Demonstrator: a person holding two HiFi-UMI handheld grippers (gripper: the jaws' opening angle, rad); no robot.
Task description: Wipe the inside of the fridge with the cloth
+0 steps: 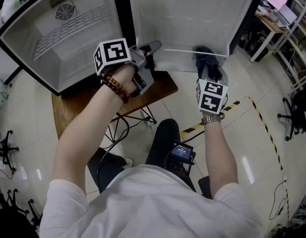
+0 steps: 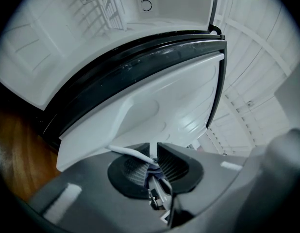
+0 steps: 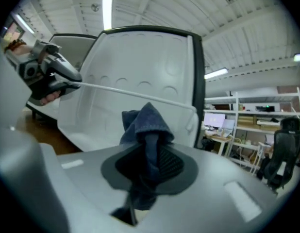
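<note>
The right gripper [image 3: 150, 161] was clamped nearly closed on the cloth [image 3: 146, 123], a soft, dark blue bunch. Its folded peak stood past the jaws and a tail hung beneath. The cloth sat close before the door [image 3: 140, 52], near the right end of the rail [image 3: 135, 95]; contact could not be told. The left gripper [image 2: 154, 161] was pinched on that rail's other end, seemingly steadying the door. Wiping well would likely mean pressing the peak flat and sweeping under the rail without snagging. The fridge [image 1: 59, 43] lay open beyond, on the table's [image 1: 160, 88] far side.
</note>
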